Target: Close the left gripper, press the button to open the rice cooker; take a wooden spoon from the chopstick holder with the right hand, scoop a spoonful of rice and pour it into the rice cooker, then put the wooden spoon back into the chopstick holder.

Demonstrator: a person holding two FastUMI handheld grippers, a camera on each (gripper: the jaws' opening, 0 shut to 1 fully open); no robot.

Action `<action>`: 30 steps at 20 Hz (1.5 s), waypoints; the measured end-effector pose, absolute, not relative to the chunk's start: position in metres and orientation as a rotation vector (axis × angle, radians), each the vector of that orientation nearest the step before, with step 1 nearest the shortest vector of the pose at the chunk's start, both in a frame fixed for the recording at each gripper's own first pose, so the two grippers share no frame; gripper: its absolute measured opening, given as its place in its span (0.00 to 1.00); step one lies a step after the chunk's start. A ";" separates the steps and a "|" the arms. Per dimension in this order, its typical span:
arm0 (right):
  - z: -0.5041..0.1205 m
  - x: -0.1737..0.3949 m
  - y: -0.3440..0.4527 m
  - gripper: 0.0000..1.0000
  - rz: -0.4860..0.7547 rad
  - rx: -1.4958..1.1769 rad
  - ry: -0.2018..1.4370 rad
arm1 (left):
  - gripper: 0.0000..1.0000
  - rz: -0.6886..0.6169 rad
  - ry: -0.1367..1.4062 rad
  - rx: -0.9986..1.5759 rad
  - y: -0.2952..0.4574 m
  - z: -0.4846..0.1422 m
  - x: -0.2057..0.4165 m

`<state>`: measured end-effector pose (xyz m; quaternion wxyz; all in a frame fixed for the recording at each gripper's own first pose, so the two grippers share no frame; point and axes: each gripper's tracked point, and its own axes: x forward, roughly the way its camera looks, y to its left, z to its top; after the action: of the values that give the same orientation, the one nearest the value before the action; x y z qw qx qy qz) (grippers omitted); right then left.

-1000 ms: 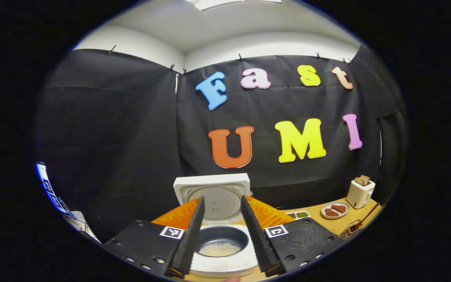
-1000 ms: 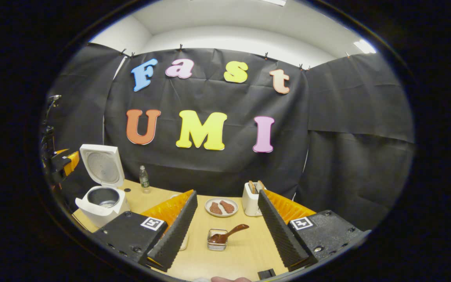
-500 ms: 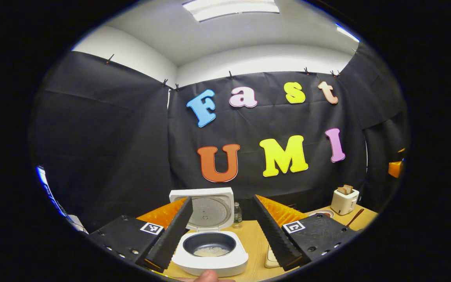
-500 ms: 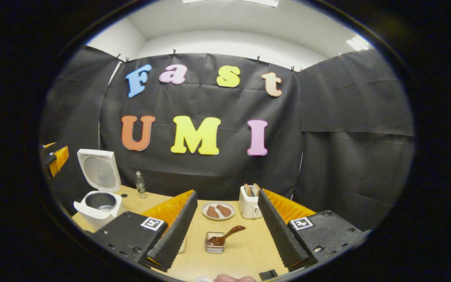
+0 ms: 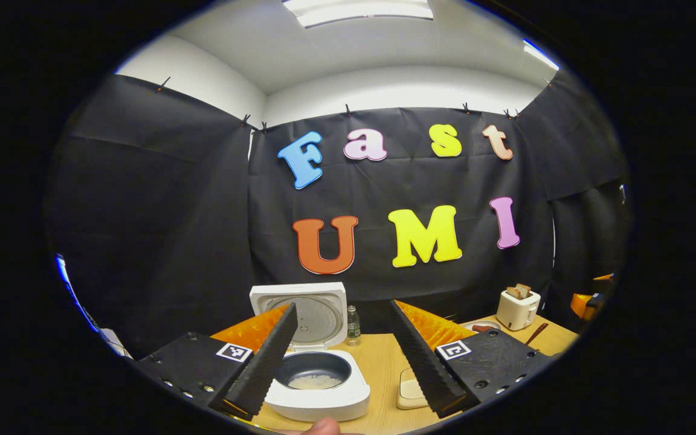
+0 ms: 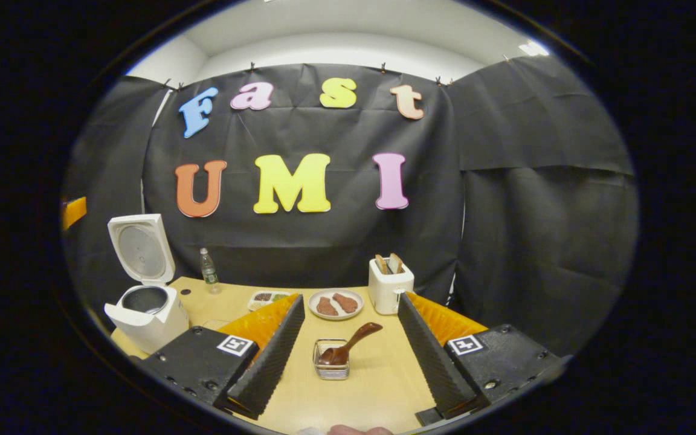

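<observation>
Wooden spoon (image 6: pixel 348 344) bowl inside holder (image 6: pixel 331 365)

White rice cooker (image 5: pixel 318 396) with dark grey inner pot, pale rice inside, dark brown wooden spoon (image 6: pixel 348 345), light wood-tone table (image 6: pixel 360 386), cream toaster (image 6: pixel 389 291), white plate (image 6: pixel 336 304) holding reddish-brown pieces

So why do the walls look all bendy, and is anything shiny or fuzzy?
In the left gripper view the fisheye lens bows the walls, and the ceiling light glares white; the rice cooker stays sharp. In the right gripper view the table edge curves the same way, lighting is soft and even, and the wooden spoon looks crisp, with hardly any shadow.
</observation>
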<state>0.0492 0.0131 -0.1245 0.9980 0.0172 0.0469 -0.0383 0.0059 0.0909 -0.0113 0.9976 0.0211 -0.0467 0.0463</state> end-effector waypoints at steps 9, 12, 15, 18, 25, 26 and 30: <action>-0.247 0.131 -0.005 1.00 -0.107 0.191 0.212 | 0.95 0.071 -0.077 0.084 0.074 -0.023 0.009; -0.276 0.158 -0.010 1.00 -0.114 0.214 0.231 | 0.95 0.053 -0.075 0.091 0.064 -0.028 0.013; -0.287 0.185 -0.013 1.00 -0.114 0.237 0.227 | 0.95 0.050 -0.065 0.101 0.059 -0.037 0.020; -0.294 0.211 -0.010 1.00 -0.099 0.250 0.236 | 0.95 0.056 -0.034 0.095 0.061 -0.050 0.023; -0.293 0.245 -0.007 0.94 -0.060 0.261 0.214 | 0.95 0.091 -0.006 0.047 0.069 -0.061 0.031; -0.292 0.248 -0.009 0.89 -0.070 0.260 0.211 | 0.95 0.095 -0.004 0.055 0.071 -0.062 0.032; -0.293 0.253 -0.018 0.52 -0.090 0.241 0.204 | 0.95 0.097 -0.003 0.070 0.071 -0.063 0.031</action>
<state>0.2533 -0.0175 -0.2934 0.9866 0.1201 0.1014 -0.0449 0.0308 0.0708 -0.0626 0.9982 0.0349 -0.0013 0.0487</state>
